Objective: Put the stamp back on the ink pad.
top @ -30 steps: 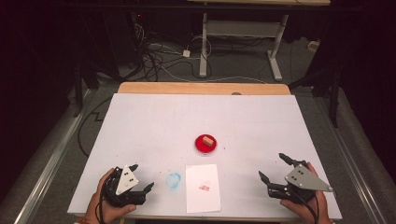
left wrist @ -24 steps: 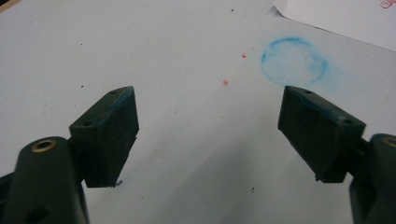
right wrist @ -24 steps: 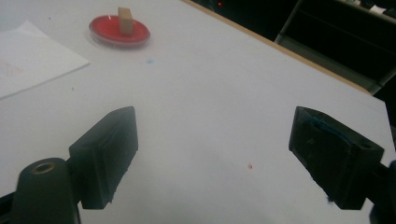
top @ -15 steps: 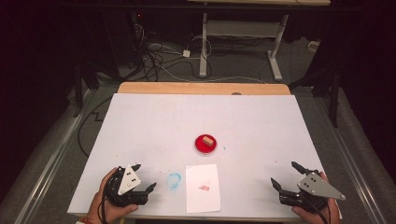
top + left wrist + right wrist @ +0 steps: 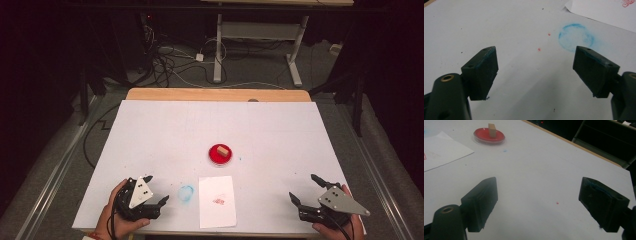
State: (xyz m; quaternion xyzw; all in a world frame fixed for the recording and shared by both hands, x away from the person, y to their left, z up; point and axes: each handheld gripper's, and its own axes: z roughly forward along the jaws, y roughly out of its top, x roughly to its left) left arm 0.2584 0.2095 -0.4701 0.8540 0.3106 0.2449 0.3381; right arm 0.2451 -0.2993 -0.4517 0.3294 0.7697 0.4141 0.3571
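Note:
A round red ink pad (image 5: 220, 154) lies near the table's middle with a small wooden stamp block (image 5: 222, 149) standing on it; both also appear far left in the right gripper view, pad (image 5: 489, 135) and block (image 5: 492, 130). A white sheet of paper (image 5: 217, 200) with a red stamp mark (image 5: 218, 201) lies at the front edge. My left gripper (image 5: 157, 190) rests at the front left, open and empty, jaws wide apart over bare table (image 5: 534, 67). My right gripper (image 5: 306, 188) sits at the front right corner, open with nothing between its jaws (image 5: 539, 202).
A blue ring-shaped ink smear (image 5: 186, 193) marks the white table cover just left of the paper, seen close ahead as the blue smear (image 5: 576, 37). The paper's corner (image 5: 604, 11) lies beyond it. A wooden table edge (image 5: 215, 94) runs along the back; cables and desk legs lie on the floor beyond.
My right gripper has drawn back toward the front right corner of the table. The left gripper has barely shifted. The pad, block and paper stay put.

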